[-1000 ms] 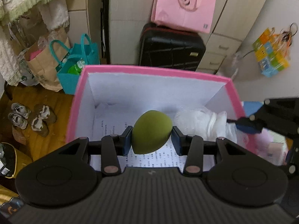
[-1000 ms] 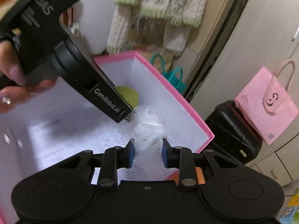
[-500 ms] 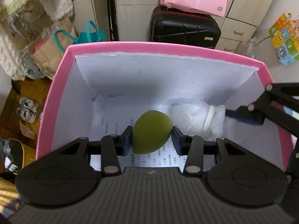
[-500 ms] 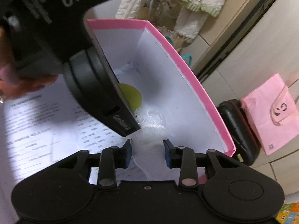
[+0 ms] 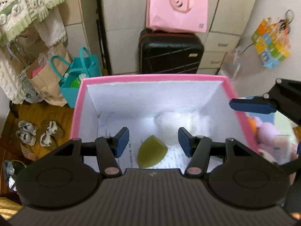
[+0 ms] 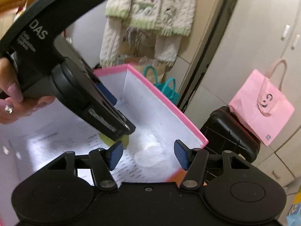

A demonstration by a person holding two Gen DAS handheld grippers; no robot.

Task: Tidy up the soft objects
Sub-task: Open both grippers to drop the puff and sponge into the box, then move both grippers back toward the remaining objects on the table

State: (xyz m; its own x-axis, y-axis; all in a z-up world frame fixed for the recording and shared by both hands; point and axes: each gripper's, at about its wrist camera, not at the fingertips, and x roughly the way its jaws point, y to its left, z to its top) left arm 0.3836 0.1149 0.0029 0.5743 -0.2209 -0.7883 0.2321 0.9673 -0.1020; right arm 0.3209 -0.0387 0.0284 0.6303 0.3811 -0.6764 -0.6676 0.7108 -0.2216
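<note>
The pink box (image 5: 152, 77), white inside, fills the middle of both wrist views, and a printed sheet (image 5: 173, 158) covers its floor. Behind it stands a black suitcase (image 5: 170, 51) with a pink paper bag (image 5: 176, 9) on top, and to the left a teal bag (image 5: 80, 79) sits on the wooden floor near 2 pairs of slippers. A cream knitted sweater (image 6: 150, 13) hangs on the wall above. The left gripper (image 5: 153, 141) hangs over the near edge of the box; its jaws are opening and its blue pads press on nothing, with clear gaps on both sides. The green sponge (image 5: 152, 151) lies on the printed sheet below and between them, pointed end up and free. The right gripper (image 6: 148, 152) is held over the box's right side; its jaws are opening too and hold nothing. The white mesh puff (image 6: 150, 153) rests on the box floor below that gap, against the right wall and just beside the sponge. In the right wrist view a hand (image 6: 13, 101) with long pink nails holds the left gripper's handle.
</note>
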